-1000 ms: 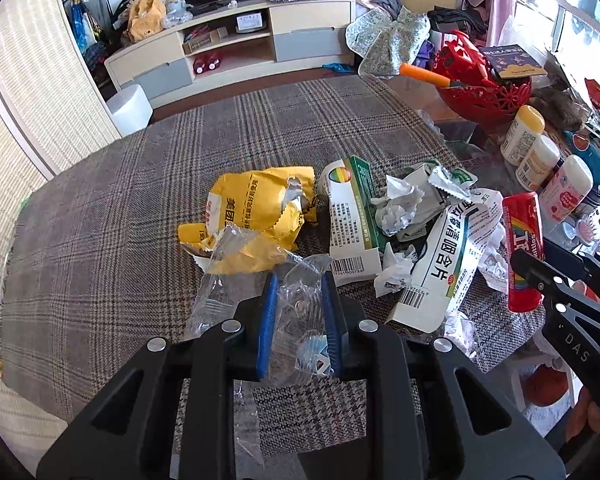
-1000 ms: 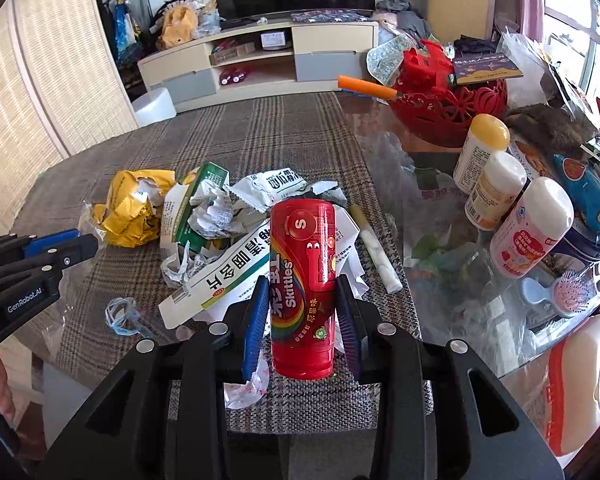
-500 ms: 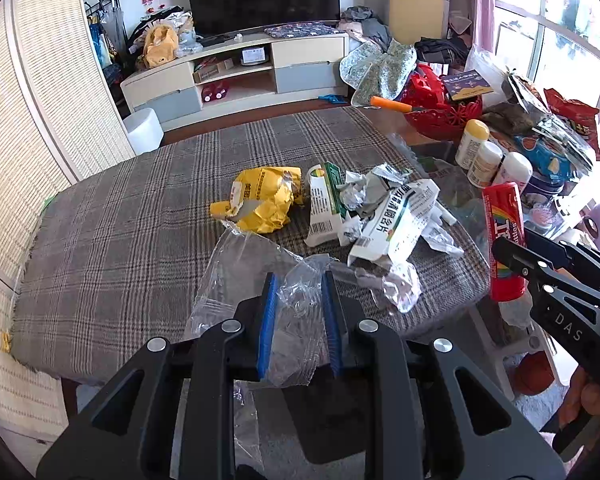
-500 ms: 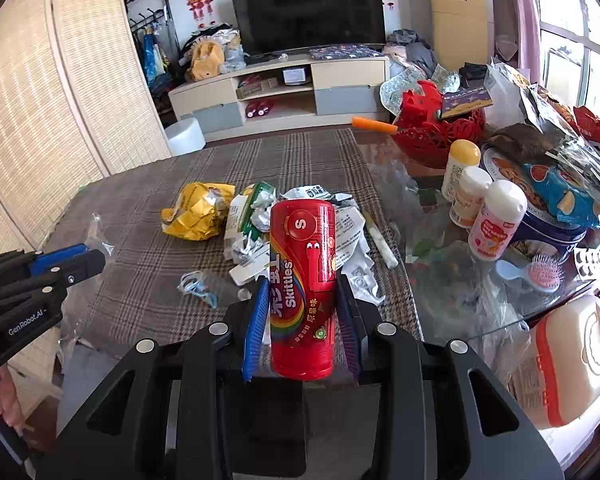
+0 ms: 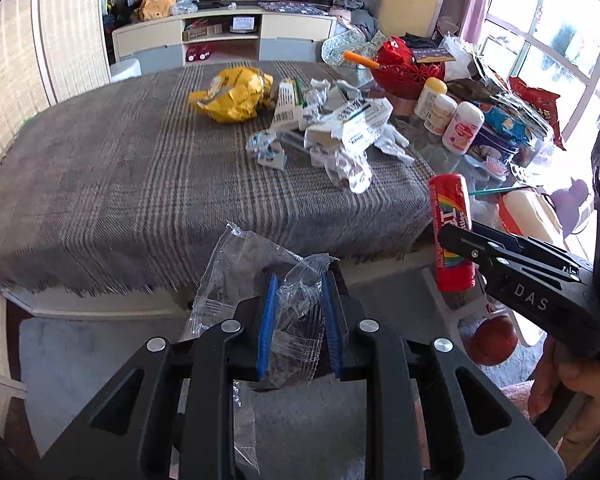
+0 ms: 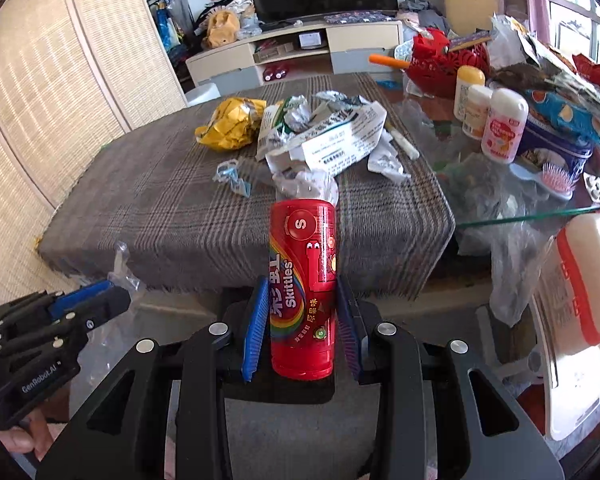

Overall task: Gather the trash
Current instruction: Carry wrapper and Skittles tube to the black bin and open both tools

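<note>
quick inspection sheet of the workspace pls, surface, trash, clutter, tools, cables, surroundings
surface: plaid cloth covers the table.
job's things: yellow wrapper and torn white packaging lie on the cloth.
clutter: white bottles, red basket, pink hairbrush on the glass side.
grippers: left tool shut on clear plastic bag; right tool shut on Skittles tube.
cables: nothing seen.
surroundings: TV cabinet behind.

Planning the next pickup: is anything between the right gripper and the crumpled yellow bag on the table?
Yes. The right gripper is shut on a red Skittles tube, which fills its jaws; the crumpled yellow bag lies far across the plaid tablecloth.
</note>
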A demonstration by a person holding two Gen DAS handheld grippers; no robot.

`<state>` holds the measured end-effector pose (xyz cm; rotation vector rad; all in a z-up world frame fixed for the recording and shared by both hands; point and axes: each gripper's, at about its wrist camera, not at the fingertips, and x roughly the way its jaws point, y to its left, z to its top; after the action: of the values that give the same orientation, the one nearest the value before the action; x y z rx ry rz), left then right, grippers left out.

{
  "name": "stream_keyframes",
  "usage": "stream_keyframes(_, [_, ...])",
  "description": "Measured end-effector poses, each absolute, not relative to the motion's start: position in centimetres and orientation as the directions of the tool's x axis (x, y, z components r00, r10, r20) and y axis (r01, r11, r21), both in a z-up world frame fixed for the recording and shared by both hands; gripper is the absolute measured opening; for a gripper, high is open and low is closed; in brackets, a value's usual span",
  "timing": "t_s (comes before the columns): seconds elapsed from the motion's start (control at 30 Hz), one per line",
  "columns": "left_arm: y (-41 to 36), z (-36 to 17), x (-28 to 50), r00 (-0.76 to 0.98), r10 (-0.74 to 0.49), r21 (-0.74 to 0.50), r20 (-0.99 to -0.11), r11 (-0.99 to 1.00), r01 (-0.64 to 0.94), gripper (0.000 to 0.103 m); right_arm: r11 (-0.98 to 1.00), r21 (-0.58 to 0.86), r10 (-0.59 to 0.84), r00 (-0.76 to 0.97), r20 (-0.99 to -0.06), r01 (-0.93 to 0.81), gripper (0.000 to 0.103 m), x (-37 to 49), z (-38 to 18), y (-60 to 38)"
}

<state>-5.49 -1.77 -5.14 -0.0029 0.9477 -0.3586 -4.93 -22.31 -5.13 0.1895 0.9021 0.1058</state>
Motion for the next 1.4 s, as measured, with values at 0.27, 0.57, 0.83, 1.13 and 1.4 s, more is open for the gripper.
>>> stream_keyframes(0.27, [-2.0, -12.9, -4.6, 0.457, -0.331, -0.216, -0.826, 0.934, 0.286, 0.021, 0.963, 0.269, 0.234, 0.511, -0.827, -0.007, 0.035, -3.8, -12.2, -21.5])
stream_keyframes(0.57, [-2.6, -19.8, -2.4, 0.378, -0.338, -0.239, -0.862, 0.928, 0.286, 0.021, 0.959, 0.282, 0.257, 0.370, -0.893, 0.015, 0.035, -0.8, -19.7, -19.8])
stream_keyframes(0.83, [-2.9, -22.4, -0.8, 0.334, -0.336, -0.248, -0.881, 0.928, 0.279, 0.023, 0.971, 0.238, 0.215, 0.355, -0.910, 0.020, 0.036, 1.0, -21.3, -18.6])
stream_keyframes(1.13, [-1.8, -21.6, -0.7, 0.347, -0.320, -0.237, -0.882, 0.936, 0.260, 0.047, 0.969, 0.243, 0.212, 0.385, -0.898, 0.035, 0.044, 1.1, -19.7, -19.3])
stream_keyframes(1.4, [0.3, -16.7, -2.0, 0.429, -0.282, -0.182, -0.859, 0.949, 0.259, 0.076, 0.984, 0.169, 0.120, 0.483, -0.867, 0.060, 0.089, -0.3, -15.0, -21.4])
